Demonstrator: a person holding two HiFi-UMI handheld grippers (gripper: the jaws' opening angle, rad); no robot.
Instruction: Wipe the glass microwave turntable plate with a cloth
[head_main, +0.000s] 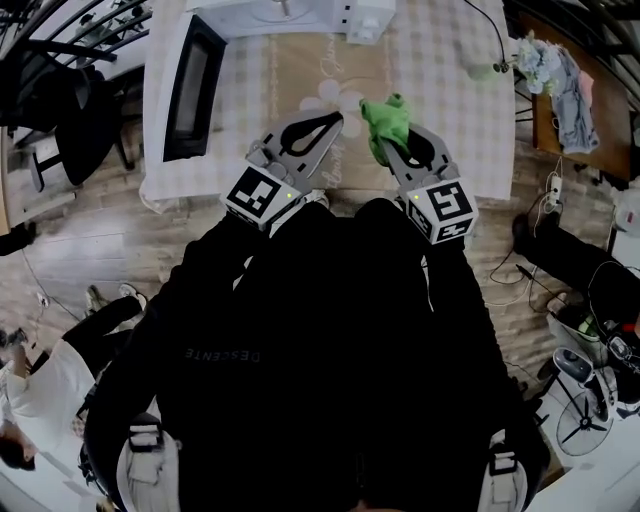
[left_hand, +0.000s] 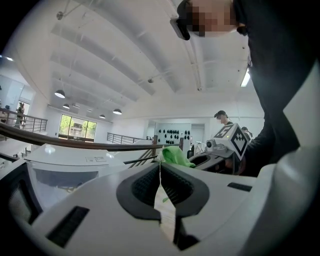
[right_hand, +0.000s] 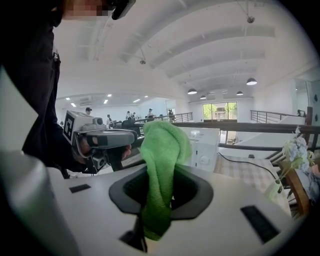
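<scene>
My right gripper (head_main: 388, 142) is shut on a green cloth (head_main: 386, 120), which bunches up out of its jaws; the cloth (right_hand: 165, 145) fills the right gripper view. My left gripper (head_main: 333, 124) is shut with nothing in it, just left of the cloth, and its jaws (left_hand: 160, 169) meet. Both grippers hover at the near edge of the checked table (head_main: 450, 100). A pale rounded shape (head_main: 330, 96) lies on the table just past the tips; I cannot tell whether it is the glass plate. The white microwave (head_main: 290, 12) stands at the back.
The microwave's dark door (head_main: 190, 85) hangs open over the table's left side. A wooden side table with clothes (head_main: 565, 80) stands at the right. Cables and a fan (head_main: 585, 415) lie on the floor at the right. A person (head_main: 35, 400) stands lower left.
</scene>
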